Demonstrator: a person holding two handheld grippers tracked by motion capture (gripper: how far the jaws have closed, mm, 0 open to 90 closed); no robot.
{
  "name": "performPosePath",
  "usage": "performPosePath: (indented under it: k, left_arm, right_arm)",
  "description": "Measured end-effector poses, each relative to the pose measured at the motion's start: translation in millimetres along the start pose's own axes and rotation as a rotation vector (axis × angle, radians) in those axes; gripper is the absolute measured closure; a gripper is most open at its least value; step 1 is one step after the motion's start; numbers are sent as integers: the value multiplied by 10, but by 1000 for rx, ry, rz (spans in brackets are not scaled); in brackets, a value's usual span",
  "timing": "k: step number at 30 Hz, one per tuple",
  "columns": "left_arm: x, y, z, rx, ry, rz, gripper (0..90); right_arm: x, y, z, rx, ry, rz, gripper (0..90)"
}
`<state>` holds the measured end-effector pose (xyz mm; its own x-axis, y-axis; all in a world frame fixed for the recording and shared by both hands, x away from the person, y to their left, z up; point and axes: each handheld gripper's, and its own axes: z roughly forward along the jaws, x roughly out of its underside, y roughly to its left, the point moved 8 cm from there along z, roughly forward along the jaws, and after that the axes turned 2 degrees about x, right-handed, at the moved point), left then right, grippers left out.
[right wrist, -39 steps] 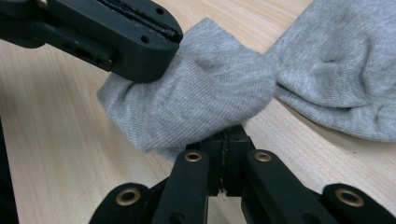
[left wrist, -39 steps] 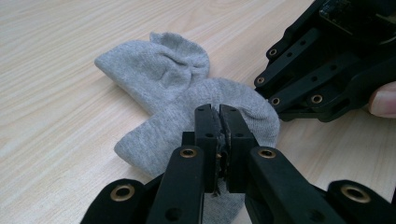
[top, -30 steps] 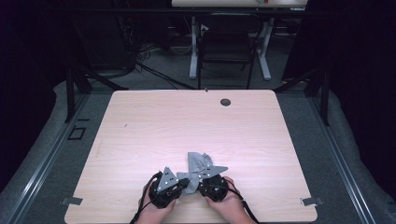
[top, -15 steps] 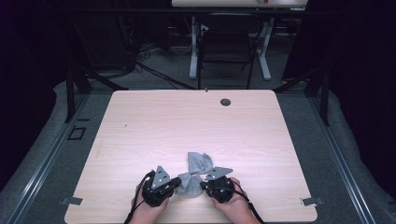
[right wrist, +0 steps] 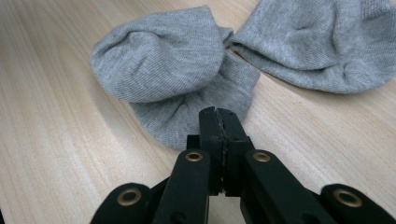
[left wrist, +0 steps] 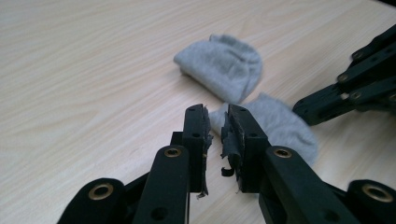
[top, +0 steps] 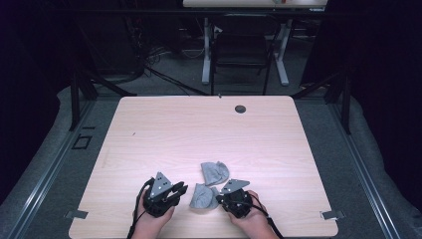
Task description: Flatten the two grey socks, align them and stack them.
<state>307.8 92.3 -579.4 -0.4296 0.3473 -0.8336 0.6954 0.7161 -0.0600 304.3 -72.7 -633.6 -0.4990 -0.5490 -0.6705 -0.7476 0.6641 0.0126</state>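
Near sock point(top: 203, 197): grey, folded over on itself, lying on the table between the two grippers at the near edge; in the right gripper view point(right wrist: 173, 79) it sits just past the jaw tips.
Far sock point(top: 215, 172): grey, bunched, just beyond the near one and touching it.
Left gripper point(top: 180, 188): jaws parted by a narrow gap with nothing between them, and they have just been opening; in the left gripper view point(left wrist: 217, 126) the near sock lies just ahead of the tips.
Right gripper point(top: 219, 198): jaws pressed fully together with no cloth caught point(right wrist: 219, 115), tips at the sock's edge.
Change: a second ago both grippers met at one grey bundle; now the left one has drawn back to the left, clear of the cloth, and the socks lie flatter.
Surface: pale wood-grain table point(top: 199, 129) with a dark round grommet point(top: 240, 108) near its far edge.
Room: dark, grey floor, a white-legged desk point(top: 244, 50) behind.
Writing: none legible.
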Motion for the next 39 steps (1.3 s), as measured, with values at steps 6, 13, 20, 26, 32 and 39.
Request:
performPosePath:
  k: [6, 13, 20, 26, 32, 39]
  left_arm:
    - [34, -219, 144, 70, 30, 41, 749]
    - [76, -474, 315, 119, 71, 99, 708]
    - [136, -539, 441, 92, 101, 111, 594]
    - [257, -488, 523, 46, 145, 154, 771]
    - [211, -380, 436, 34, 120, 127, 871]
    - [74, -81, 222, -35, 59, 48, 870]
  right_arm:
    - [-5, -3, 3, -6, 1, 2, 900]
    - [-3, 1, 3, -7, 1, 8, 900]
    - [-5, 5, 7, -10, -4, 15, 900]
    - [-2, -5, 5, -7, -2, 5, 900]
    - [-1, -1, 3, -10, 0, 7, 900]
    - [-4, -4, 5, -10, -1, 2, 900]
